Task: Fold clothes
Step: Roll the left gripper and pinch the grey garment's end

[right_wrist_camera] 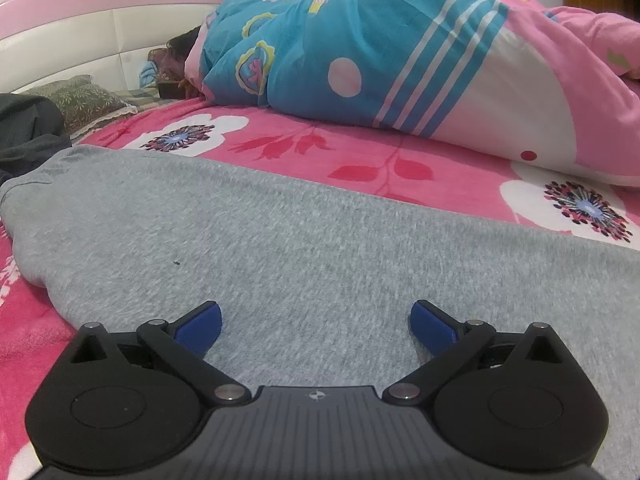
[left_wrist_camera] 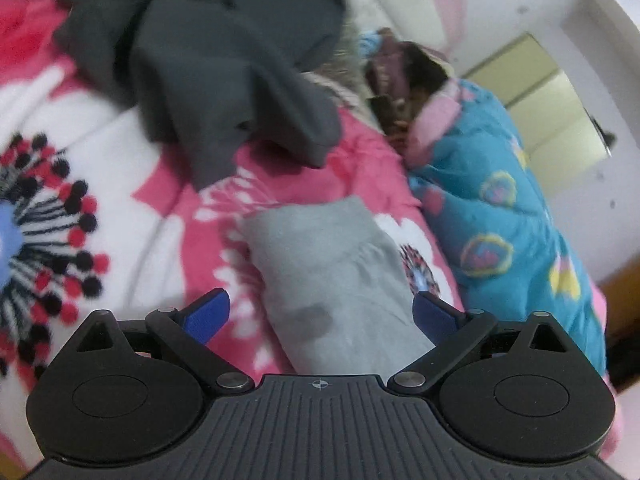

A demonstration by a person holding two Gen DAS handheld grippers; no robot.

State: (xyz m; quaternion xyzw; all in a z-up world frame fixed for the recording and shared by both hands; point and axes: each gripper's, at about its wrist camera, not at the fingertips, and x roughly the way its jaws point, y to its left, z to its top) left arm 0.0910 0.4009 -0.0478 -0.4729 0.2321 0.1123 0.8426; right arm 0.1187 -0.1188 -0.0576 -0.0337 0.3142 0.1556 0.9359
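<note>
Left gripper (left_wrist_camera: 321,312) at bottom centre of the left wrist view, blue fingers (left_wrist_camera: 206,316) spread wide and released, gripping nothing; grey garment (left_wrist_camera: 340,280) lies flat on the bed, running from lower centre up to mid frame between the fingers; dark grey clothes pile (left_wrist_camera: 224,72) heaped at upper left, apart from the grey piece; floral pink sheet (left_wrist_camera: 100,184) under everything; blue patterned quilt (left_wrist_camera: 500,216) along the right side; view blurred. Right gripper (right_wrist_camera: 316,320) at bottom centre of the right wrist view, fingers (right_wrist_camera: 434,326) fully apart and released, low over the grey garment (right_wrist_camera: 280,240), which fills the lower half of the frame, spread on the pink sheet (right_wrist_camera: 360,148); quilt (right_wrist_camera: 360,48) bundled across the top; green pillow (right_wrist_camera: 80,100) at mid left by the pink-and-white headboard (right_wrist_camera: 80,12).
</note>
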